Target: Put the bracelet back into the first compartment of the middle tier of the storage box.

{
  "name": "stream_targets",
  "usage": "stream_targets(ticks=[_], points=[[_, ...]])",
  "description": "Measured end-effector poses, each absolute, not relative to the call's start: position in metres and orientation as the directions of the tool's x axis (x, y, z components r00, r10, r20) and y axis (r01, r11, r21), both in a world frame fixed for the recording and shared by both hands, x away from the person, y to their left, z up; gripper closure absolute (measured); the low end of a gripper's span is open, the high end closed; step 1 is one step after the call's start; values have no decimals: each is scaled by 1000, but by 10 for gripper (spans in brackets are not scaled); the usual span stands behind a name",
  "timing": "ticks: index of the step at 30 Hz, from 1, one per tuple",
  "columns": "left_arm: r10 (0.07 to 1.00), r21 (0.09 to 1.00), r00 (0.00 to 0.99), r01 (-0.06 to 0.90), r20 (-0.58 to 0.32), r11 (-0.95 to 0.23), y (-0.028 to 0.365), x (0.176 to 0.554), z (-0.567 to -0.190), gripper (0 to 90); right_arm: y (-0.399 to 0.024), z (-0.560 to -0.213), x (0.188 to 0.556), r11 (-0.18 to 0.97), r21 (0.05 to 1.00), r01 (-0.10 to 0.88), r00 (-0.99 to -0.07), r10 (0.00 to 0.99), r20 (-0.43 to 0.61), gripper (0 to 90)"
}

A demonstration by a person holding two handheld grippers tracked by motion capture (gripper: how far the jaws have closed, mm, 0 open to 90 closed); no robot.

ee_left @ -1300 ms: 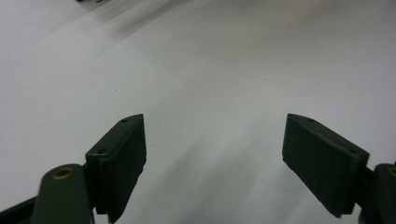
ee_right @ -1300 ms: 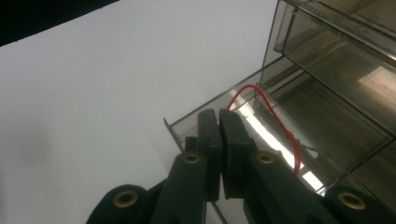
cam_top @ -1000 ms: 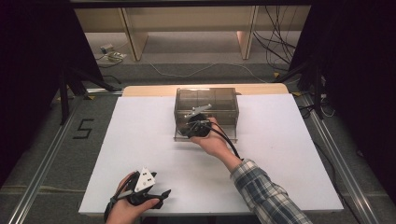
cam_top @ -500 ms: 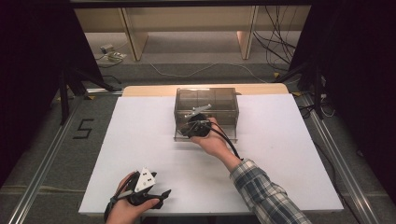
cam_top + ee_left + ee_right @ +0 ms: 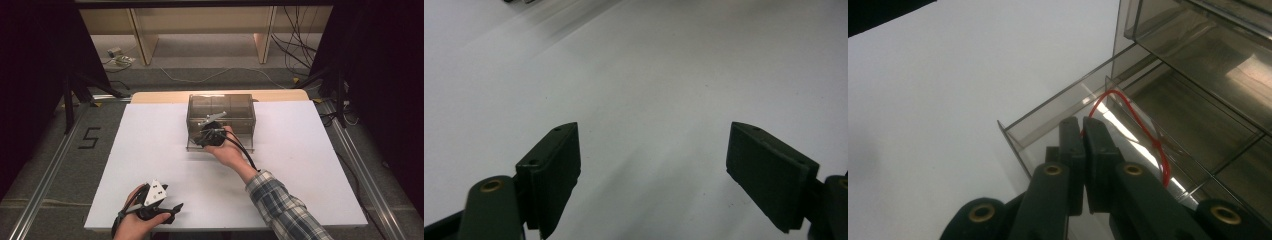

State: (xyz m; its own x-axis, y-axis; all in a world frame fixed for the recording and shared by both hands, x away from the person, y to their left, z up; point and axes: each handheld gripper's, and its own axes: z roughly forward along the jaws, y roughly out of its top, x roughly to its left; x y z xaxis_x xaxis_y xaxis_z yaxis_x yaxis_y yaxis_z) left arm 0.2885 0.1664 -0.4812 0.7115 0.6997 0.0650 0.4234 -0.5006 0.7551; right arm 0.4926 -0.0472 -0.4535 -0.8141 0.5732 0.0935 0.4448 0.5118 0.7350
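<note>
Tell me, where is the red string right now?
In the right gripper view the red string loops from the tips of the shut right tongs into the open drawer of the clear plastic box at the table's far middle.

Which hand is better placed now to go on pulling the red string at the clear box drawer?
The right. The right gripper is shut on the red string at the clear drawer box. The left gripper is open over the bare white table, near the front edge, away from the box.

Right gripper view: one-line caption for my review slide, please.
Right tool, jaws shut on a red string, at the open drawer of a smoky clear plastic box on the white table.
</note>
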Motion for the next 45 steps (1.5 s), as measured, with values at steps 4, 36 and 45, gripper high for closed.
stream_targets(ticks=[4,36,45], points=[[700,755,711,424,65,-501,166,289,-481,217,-47,-454,493,509,734,451,-811,577,98,880],[699,756,712,423,64,-500,166,288,-481,217,-46,-460,497,509,726,462,-798,595,90,873],[699,757,712,422,64,-499,166,288,-481,216,-46,-461,497,508,726,462,-799,594,93,867]])
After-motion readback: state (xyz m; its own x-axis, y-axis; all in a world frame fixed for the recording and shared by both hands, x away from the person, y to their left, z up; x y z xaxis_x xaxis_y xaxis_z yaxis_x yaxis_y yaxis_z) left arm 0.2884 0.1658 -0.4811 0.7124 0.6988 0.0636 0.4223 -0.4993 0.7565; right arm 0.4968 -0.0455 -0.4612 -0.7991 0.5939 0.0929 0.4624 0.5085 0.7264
